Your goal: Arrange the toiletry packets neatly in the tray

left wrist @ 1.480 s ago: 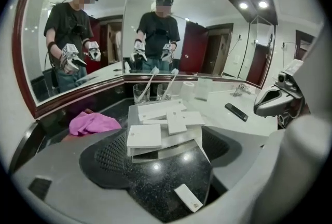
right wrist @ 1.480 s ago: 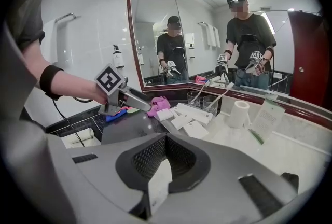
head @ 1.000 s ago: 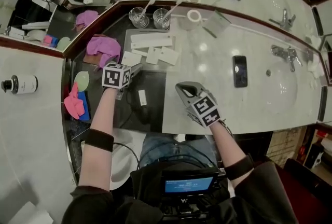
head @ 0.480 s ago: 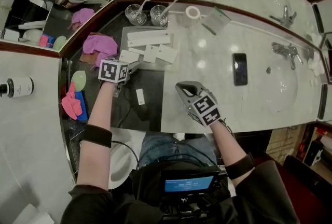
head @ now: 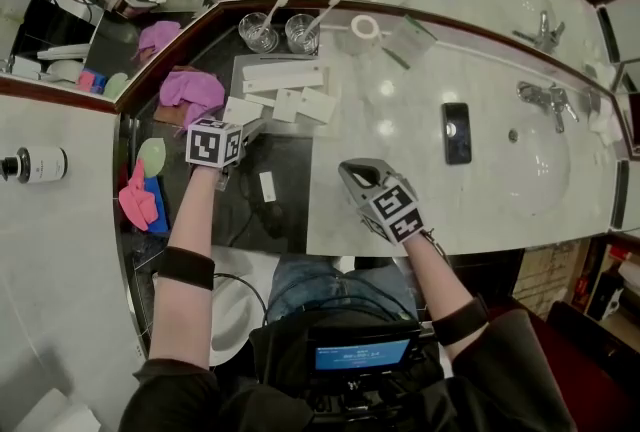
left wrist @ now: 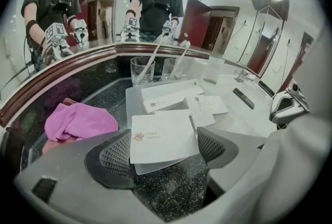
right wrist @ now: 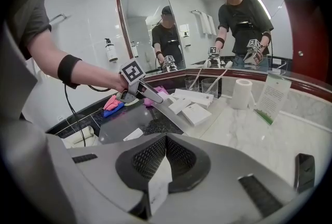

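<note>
White square packet (left wrist: 163, 137) sits right between the left gripper's (left wrist: 165, 144) fingers, which stand apart on either side of it and have just been closing in. It lies flat at the near left corner of the frosted tray (left wrist: 134, 102), with its near edge out over the dark speckled bench (head: 295, 165) and a second packet's edge peeking from under it. Its printed line runs across the gap, from one finger towards the other. Behind it in the tray, the long white box (left wrist: 167, 97) lies crosswise, long axis side to side, with two smaller packets just beside it. Over on the pale marble, the right gripper (right wrist: 166, 148) has its fingers closed on a thin white packet (right wrist: 157, 184). That one is held on edge, its long axis running back from the pads towards the camera. One more small packet (head: 266, 186) lies alone on the dark bench between the two grippers, pointing away from the person.
</note>
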The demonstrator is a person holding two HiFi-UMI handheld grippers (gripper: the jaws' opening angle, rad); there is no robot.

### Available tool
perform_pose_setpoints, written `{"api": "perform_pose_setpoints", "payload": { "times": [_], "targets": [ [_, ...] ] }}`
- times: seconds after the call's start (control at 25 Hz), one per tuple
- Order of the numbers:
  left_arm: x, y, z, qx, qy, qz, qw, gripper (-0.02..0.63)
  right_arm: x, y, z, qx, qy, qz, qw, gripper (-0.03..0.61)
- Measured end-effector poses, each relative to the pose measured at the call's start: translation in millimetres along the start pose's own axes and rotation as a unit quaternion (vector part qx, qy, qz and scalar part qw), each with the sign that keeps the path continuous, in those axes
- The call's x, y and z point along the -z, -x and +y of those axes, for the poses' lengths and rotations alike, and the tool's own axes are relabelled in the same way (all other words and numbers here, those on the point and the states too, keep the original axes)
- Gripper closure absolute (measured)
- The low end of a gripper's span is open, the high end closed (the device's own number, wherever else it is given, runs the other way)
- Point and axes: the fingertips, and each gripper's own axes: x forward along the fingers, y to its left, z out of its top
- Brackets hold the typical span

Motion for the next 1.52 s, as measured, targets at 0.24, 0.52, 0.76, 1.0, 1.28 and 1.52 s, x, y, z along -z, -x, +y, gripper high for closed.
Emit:
{"api": "perform_pose_setpoints", "payload": {
  "times": [0.24,0.52,0.76,1.0,1.28,1.52],
  "targets": [
    [-11.2,32.7,-11.2,-0.02,-0.012,-0.063,0.9977,0.215,-8.1,9.8,3.8,-0.001,0.009,-0.007,1.0,0.561],
    [-23.4,97.0,-39.2,-0.052,-0.025,-0.17,0.9838,0.215,-32.3,22.9,11.3,-0.007,0.026,-0.028,0.999,0.561],
    [-27.6,155.9,-69.4,-0.08,-0.035,-0.273,0.958,0.213,-49.2,30.6,16.6,-0.017,0.04,-0.045,0.998,0.561],
    [-15.6,184.1,-97.7,-0.093,-0.056,-0.296,0.9491,0.213,-56.1,33.5,23.8,-0.027,0.057,-0.053,0.997,0.561],
    [1.9,167.1,-128.1,-0.062,-0.122,-0.243,0.9604,0.213,-66.4,43.8,26.7,-0.029,0.048,-0.064,0.996,0.561],
    [22.7,118.9,-158.3,-0.005,-0.191,-0.167,0.9673,0.213,-55.1,48.6,16.5,-0.015,0.029,-0.063,0.997,0.561]
  ]
}}
